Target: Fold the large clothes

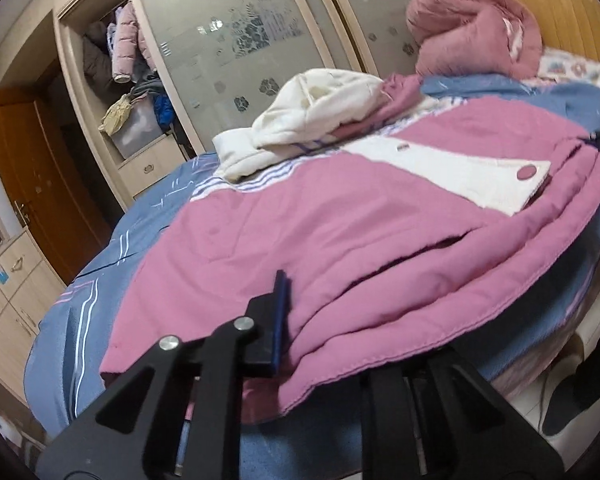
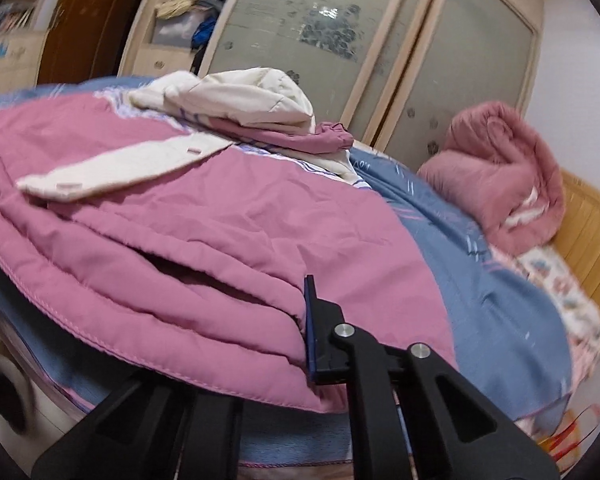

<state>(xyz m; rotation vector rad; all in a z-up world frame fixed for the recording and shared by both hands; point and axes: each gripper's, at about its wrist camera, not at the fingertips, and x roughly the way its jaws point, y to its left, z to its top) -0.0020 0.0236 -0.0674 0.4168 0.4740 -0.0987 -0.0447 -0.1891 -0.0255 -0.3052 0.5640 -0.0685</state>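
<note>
A large padded pink jacket with a white placket and pink snap buttons (image 1: pixel 339 240) is shown lying across a blue striped bedspread (image 1: pixel 140 216), its white hood (image 1: pixel 319 108) turned toward the frosted-glass wardrobe doors (image 1: pixel 236 52). The hem is presented at the near edge of the bed, where it can be reached from both sides at once. The left gripper (image 1: pixel 339 344) is placed at the hem's left part: one blue-padded finger rests on top of the fabric, while the opposite finger is hidden beneath the layers, so the tongs appear closed on the hem, though the contact itself is not visible. The right gripper (image 2: pixel 268 344) is set likewise at the hem's right part, one finger above the pink cloth and its partner concealed below; a pinch on the jacket is again judged likely. This paired hold is judged to prepare a lift of the hem toward the hood. A rolled dusty-pink quilt (image 2: pixel 503 176) is seen by the wooden headboard (image 2: pixel 591 232), well apart from the garment.
</note>
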